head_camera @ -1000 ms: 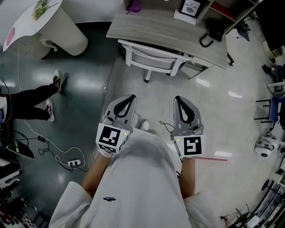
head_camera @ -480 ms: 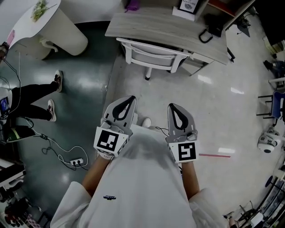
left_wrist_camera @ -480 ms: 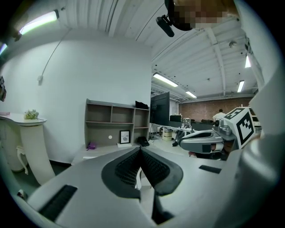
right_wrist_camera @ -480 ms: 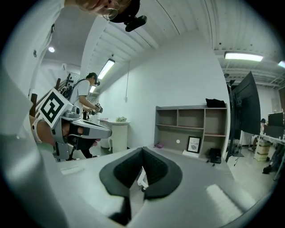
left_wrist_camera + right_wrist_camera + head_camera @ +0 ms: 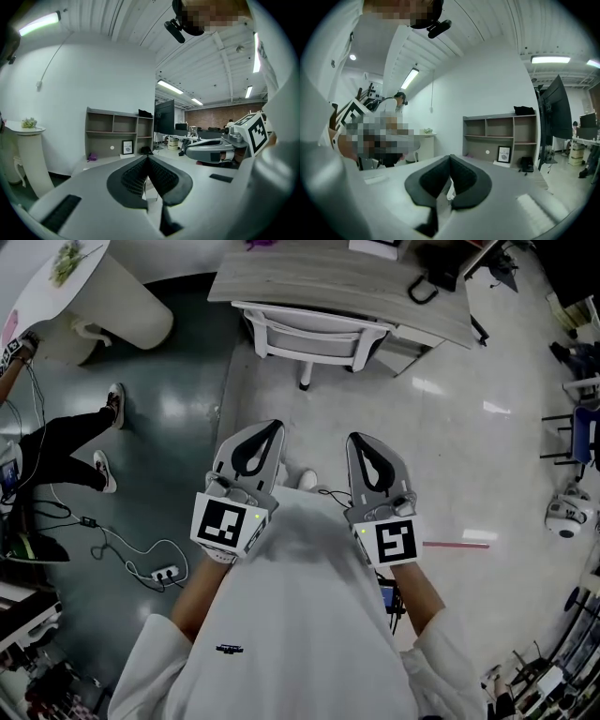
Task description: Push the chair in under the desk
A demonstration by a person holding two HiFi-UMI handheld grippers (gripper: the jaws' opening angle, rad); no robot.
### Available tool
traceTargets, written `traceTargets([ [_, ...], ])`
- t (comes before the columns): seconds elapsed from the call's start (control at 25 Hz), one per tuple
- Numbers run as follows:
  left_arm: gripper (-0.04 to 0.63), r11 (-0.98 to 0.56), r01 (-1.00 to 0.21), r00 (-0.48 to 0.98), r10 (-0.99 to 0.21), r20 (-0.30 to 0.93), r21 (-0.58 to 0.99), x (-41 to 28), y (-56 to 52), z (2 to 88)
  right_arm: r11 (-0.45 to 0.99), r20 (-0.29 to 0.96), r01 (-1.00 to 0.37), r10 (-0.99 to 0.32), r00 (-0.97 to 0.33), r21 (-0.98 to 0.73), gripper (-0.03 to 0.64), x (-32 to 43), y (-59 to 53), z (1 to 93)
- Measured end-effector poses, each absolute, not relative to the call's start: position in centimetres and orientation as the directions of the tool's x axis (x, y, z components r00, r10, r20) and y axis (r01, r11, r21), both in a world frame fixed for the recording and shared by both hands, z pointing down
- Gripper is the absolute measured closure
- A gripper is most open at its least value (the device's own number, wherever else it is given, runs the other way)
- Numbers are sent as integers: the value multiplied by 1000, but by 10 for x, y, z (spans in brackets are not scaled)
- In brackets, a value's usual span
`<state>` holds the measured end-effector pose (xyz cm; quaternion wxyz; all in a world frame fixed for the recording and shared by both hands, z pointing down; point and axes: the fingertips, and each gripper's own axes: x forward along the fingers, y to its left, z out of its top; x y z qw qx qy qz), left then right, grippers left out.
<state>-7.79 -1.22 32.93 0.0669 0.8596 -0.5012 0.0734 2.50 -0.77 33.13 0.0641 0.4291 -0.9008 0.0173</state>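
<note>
Chair (image 5: 309, 334) is standing ahead of me with its white back facing me and its seat reaching in beneath the front edge of the desk (image 5: 319, 282). I am judging it mostly tucked in, though the back is sitting just outside that edge and a last shove may be left. I am holding my left gripper (image 5: 269, 427) and right gripper (image 5: 356, 439) side by side in front of my body, well apart from the chair, both pointing toward it with jaws clenched together on nothing.
</note>
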Motion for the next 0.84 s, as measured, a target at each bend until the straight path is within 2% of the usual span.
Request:
traceTargets([
  [0.24, 589, -517, -855, 515, -838, 180, 40, -67, -5, 327, 615, 157, -788, -780, -606, 9, 606, 27, -7, 350],
  [0.4, 588, -514, -857, 512, -842, 173, 36, -68, -3, 323, 625, 132, -781, -774, -619, 3, 606, 25, -4, 348],
  [0.6, 588, -495, -867, 496, -849, 183, 56, -81, 2, 328, 570, 117, -820, -813, -571, -47, 606, 34, -2, 344],
  [0.84, 588, -502, -863, 504, -847, 170, 61, -89, -1, 329, 648, 122, -761, -758, -640, 29, 606, 21, 3, 339],
])
